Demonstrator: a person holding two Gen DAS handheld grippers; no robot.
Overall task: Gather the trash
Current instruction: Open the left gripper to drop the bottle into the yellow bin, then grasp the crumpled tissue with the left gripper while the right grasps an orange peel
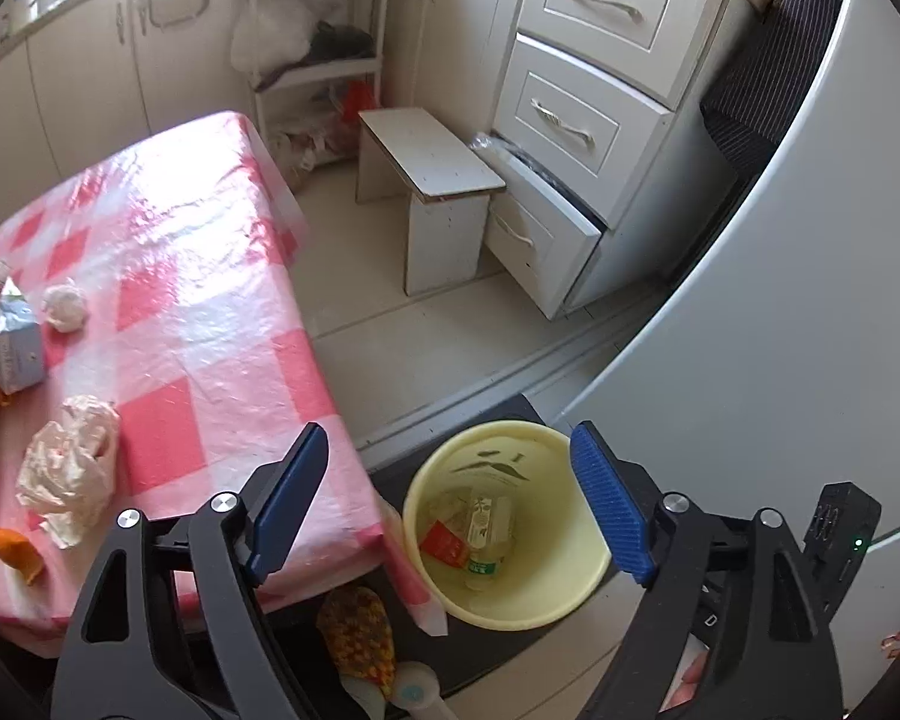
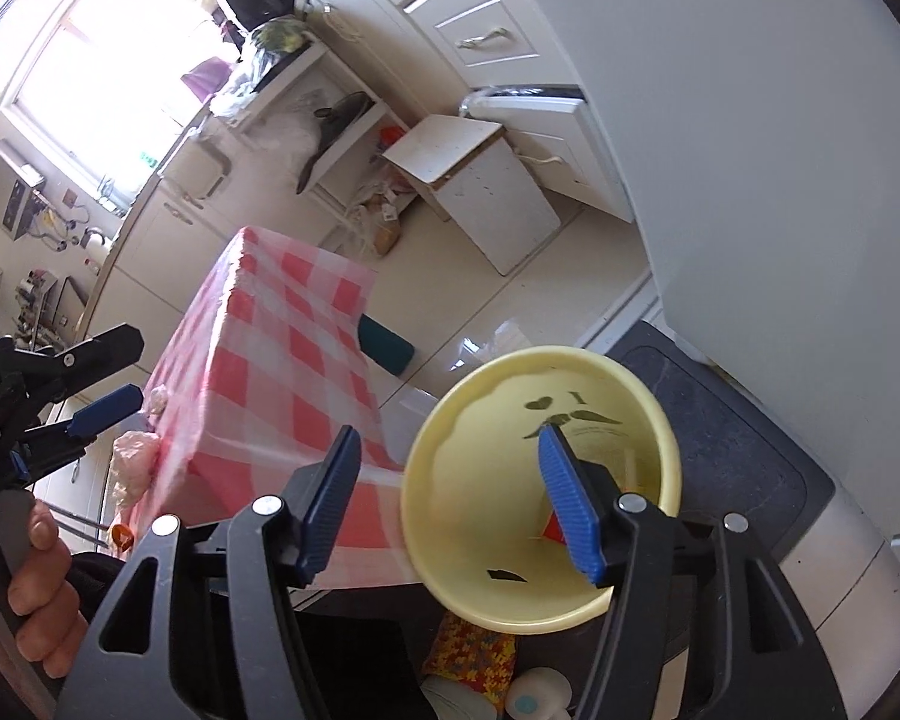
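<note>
Two claws, left [image 1: 450, 468] and right [image 2: 450, 480], both spread empty, one yellow bin [image 1: 576, 594], two crumpled tissues [image 1: 69, 468]

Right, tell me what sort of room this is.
Most likely a home kitchen: cream cabinet drawers with curved metal handles, a white refrigerator, and a small table under a pink-and-white checked plastic cloth, beside a pale yellow plastic trash bucket.
</note>
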